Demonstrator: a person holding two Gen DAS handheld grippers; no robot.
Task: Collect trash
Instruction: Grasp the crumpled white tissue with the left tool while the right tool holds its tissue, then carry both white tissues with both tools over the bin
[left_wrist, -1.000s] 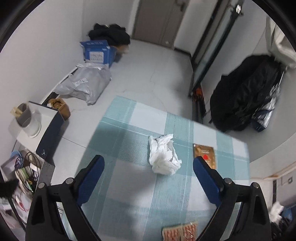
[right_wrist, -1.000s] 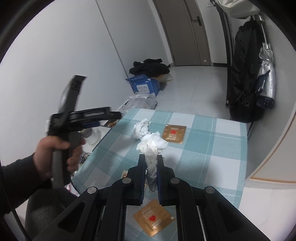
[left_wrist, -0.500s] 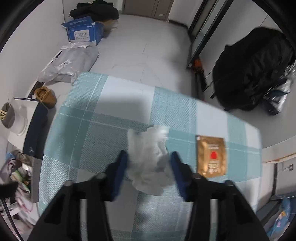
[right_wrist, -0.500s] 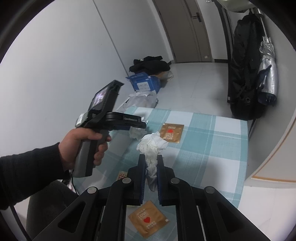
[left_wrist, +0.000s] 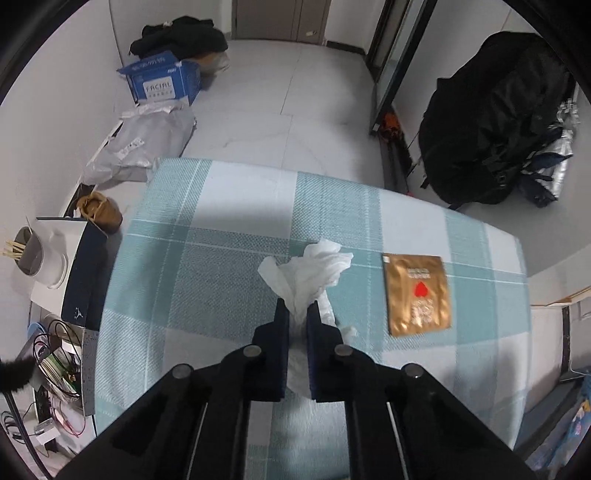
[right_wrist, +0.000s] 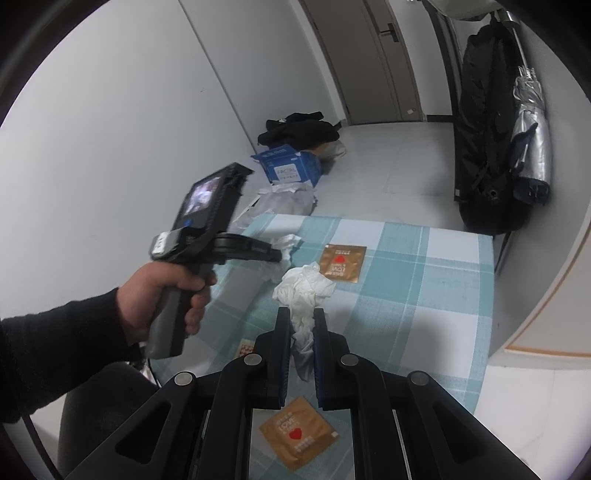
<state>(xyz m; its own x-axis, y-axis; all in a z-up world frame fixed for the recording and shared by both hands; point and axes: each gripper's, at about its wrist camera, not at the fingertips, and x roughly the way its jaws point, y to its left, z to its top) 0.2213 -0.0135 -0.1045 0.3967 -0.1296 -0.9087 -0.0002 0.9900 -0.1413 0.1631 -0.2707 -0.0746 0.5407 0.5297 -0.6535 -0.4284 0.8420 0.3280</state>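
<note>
My left gripper (left_wrist: 297, 308) is shut on a crumpled white tissue (left_wrist: 312, 271) over the blue-and-white checked tablecloth (left_wrist: 207, 258). In the right wrist view the left gripper (right_wrist: 277, 254) shows at mid left, held by a hand, with its tissue (right_wrist: 286, 245) at its tip. My right gripper (right_wrist: 301, 321) is shut on a second white tissue (right_wrist: 304, 291) and holds it above the table. A gold wrapper with a red heart (left_wrist: 417, 291) lies right of the left tissue; it also shows in the right wrist view (right_wrist: 341, 263). Another gold wrapper (right_wrist: 297, 432) lies under my right gripper.
A small patterned packet (right_wrist: 244, 348) lies near the table's left edge. On the floor beyond are a blue box (left_wrist: 162, 83), a grey plastic bag (left_wrist: 144, 144) and dark clothes (left_wrist: 181, 35). A black bag (left_wrist: 495, 133) stands at right. A cluttered side shelf (left_wrist: 55, 295) stands at left.
My left gripper came down around the tissue on the table and shut on it. My right gripper kept its tissue and barely moved.
</note>
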